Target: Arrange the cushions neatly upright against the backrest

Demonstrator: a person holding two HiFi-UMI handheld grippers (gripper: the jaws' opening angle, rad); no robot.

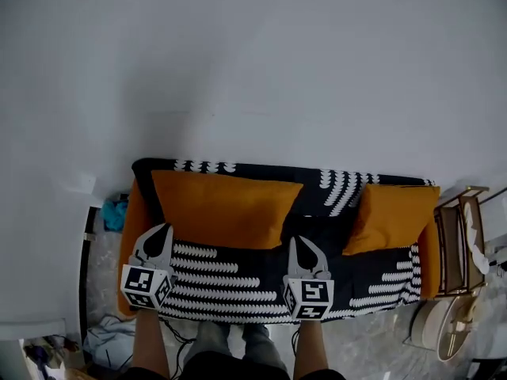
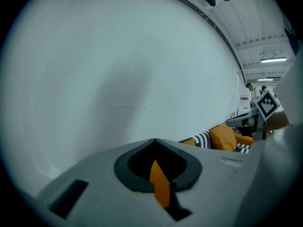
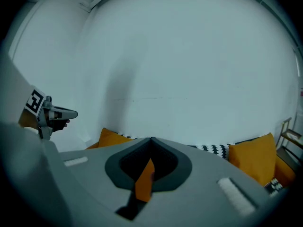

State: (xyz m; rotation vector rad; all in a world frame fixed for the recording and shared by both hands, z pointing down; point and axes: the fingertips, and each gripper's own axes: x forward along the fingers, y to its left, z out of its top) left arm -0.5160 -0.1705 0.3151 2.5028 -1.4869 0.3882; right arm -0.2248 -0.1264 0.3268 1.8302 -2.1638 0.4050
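Left gripper (image 1: 162, 229): we are clamping its jaws tight on the lower left corner of the large cushion (image 1: 226, 208)
Right gripper (image 1: 304, 244): we are pinching the lower right corner of the same cushion, jaws closed on it
Large cushion: it is spanning the left and middle of the sofa (image 1: 230, 283), its top edge up by the backrest (image 1: 341, 184); we cannot tell whether it is touching
Small cushion (image 1: 392, 216): it is leaning tilted in the right corner, apart from the large one
Head view alone: it is giving us the whole sofa, both cushions and the side table (image 1: 459, 244) past the right armrest
Gripper views alone: each is showing a thin orange fold caught between its own pads, and the other gripper off to the side against the wall (image 1: 253, 70)
Edges: we are holding along the cushion's bottom edge, above the patterned seat
Open room: we are seeing bare patterned seat between the two cushions, and plain wall rising behind the backrest
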